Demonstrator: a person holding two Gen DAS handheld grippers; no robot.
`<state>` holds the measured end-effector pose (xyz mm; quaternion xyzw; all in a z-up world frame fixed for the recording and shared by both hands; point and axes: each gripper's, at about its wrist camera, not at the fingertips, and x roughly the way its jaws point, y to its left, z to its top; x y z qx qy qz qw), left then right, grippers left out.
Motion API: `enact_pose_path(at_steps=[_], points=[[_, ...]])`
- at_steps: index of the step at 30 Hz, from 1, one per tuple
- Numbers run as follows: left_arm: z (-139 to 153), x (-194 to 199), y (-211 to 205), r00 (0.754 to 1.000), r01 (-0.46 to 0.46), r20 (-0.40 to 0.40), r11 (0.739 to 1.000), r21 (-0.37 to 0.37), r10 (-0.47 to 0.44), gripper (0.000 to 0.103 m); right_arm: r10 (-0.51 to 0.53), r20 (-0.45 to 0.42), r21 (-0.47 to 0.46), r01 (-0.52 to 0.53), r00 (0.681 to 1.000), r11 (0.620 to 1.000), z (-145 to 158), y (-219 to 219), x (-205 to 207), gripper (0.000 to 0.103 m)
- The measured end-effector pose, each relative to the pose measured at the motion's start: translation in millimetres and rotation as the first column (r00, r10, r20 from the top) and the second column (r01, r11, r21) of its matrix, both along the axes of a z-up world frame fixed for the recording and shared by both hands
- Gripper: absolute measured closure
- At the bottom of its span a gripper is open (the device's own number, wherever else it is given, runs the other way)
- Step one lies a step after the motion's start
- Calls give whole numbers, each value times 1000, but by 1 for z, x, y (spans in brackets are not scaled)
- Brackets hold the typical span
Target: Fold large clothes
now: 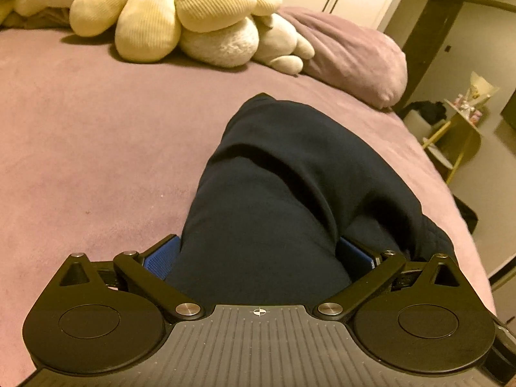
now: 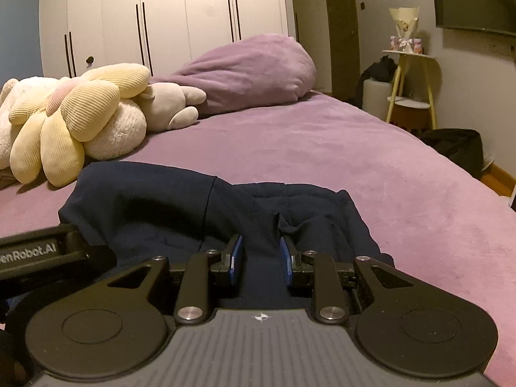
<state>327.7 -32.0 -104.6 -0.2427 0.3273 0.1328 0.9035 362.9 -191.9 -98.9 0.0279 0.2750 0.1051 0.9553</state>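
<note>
Navy garment: my dark fleece piece (image 2: pixel 167 206) lies bunched on the mauve bed (image 2: pixel 322 148), toward the near edge, well apart from the plush toys (image 2: pixel 80 119) and the pillow (image 2: pixel 251 67) at the far end.
Left hand-held gripper: my left hand-held gripper (image 1: pixel 258 258) has its jaws spread wide, with a thick roll of the cloth lying between the blue pads (image 1: pixel 161 258); the pads look barely touching it, so I judge it straddled and not clamped.
Right hand-held gripper: my right hand-held gripper (image 2: pixel 260 254) has its jaws narrowly apart around a raised ridge of fabric; I cannot tell whether the pads bite.
Step in hand: I judge this as taking hold of the near edge, with the piece not yet laid flat and no clean fold made.
Next move calls for: both jaws closing firmly on a single layer, then a lift and outward pull so the creases drop out before folding.
Risk: thick fleece may slip, or extra layers may get caught.
</note>
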Motion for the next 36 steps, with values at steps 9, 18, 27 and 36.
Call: enact_pose_path(at_steps=[9,18,27,36], points=[[-1,-6,0,1000,20,23,1000,-5,-20,0,-6,86,16,5,996,1000,12,-11,-43,75],[5,-3,7,1000,17,-11,999,-42,-18,0,1,57,-23,0,998,1000,4,-3,-27,75],[35,-61,78,961,262,-23,930,-257,-277,0,125,-93,184,-106,988,977,50,-56,-33,69],[-1,-60,89,938,309,11,822,-478,-346,3,135,-416,487,95,899,869,1,-176,-46,44]])
